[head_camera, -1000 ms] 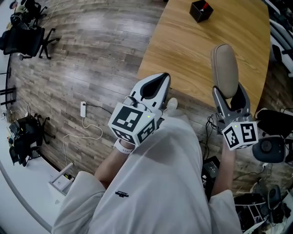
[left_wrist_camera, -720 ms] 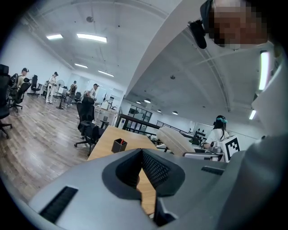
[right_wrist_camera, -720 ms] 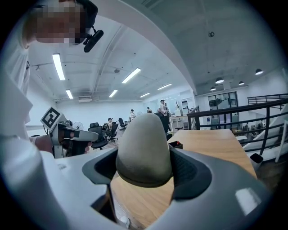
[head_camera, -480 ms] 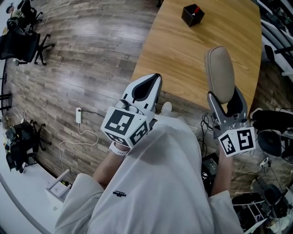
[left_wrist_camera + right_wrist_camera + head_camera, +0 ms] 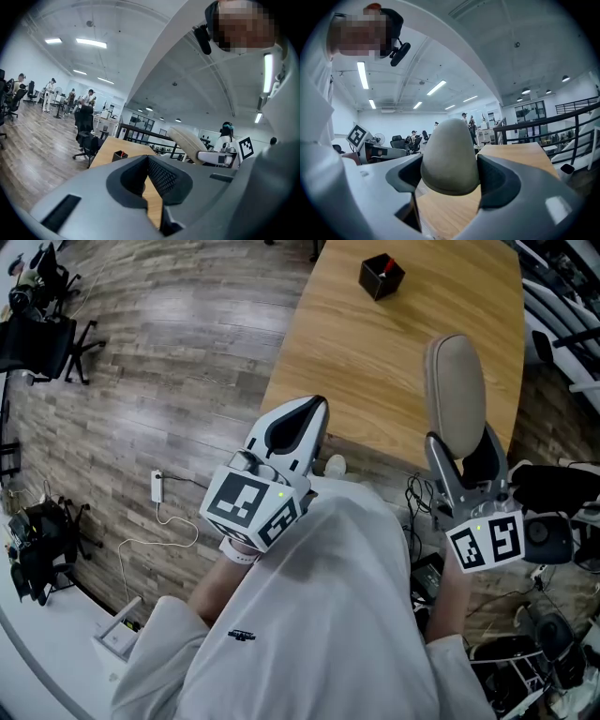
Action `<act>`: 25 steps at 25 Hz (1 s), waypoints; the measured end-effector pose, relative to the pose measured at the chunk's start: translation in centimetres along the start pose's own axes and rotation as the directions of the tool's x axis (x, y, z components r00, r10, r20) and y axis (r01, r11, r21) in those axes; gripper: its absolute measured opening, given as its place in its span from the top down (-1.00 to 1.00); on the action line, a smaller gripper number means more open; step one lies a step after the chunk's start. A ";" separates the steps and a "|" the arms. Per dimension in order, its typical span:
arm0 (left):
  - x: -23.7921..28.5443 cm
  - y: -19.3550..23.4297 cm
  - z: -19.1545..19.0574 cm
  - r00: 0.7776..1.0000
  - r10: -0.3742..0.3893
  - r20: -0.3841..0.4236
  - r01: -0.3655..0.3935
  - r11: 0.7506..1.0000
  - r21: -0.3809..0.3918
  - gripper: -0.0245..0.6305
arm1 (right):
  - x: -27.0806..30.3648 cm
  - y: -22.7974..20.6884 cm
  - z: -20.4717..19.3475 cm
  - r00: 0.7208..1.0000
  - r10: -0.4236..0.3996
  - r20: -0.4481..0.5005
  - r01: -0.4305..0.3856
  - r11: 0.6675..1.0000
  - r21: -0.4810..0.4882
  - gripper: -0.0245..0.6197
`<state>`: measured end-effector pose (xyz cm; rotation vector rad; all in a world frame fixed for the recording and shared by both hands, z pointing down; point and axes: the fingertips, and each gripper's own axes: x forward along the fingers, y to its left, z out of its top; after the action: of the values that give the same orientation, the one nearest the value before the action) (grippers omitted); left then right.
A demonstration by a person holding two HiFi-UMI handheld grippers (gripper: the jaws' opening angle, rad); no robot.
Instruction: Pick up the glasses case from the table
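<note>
wood-plank floor (image 5: 169,362) runs left of a light wooden table (image 5: 394,352), with a small black box (image 5: 381,277) at its far end. the right gripper (image 5: 464,457) is clamped on the lower end of the beige case (image 5: 456,390), which sticks out from the jaws over the table's near edge. the left gripper (image 5: 314,413) hangs beside that edge, jaws together with nothing between them, well apart from the case.

One camera overhead, two at jaw level.
Looks steeply down over the table (image 5: 403,352); sits close behind each pair of jaws, facing forward, slightly upward; shares that tabletop throughout.
</note>
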<state>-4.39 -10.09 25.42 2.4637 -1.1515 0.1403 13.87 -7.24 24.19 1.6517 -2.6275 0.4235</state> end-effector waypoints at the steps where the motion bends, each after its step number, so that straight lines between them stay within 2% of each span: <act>1: 0.0 -0.1 0.0 1.000 -0.001 0.002 0.001 1.000 0.001 0.90 | -0.2 0.1 0.2 1.000 0.000 0.004 0.000 1.000 0.004 -0.21; 10: 0.2 -0.3 -1.3 1.000 -0.017 -0.026 0.017 1.000 0.003 0.90 | -0.3 0.5 -0.9 0.998 0.065 -0.005 -0.064 0.997 0.042 -0.21; 25: -0.7 -0.8 -1.5 0.999 -0.016 -0.047 0.016 1.000 0.000 0.90 | -0.9 0.8 -0.1 0.998 0.053 0.027 -0.055 0.997 0.053 -0.21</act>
<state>-4.14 -8.48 26.37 2.4562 -1.1123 0.1933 13.56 -6.08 24.00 1.6145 -2.7080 0.4814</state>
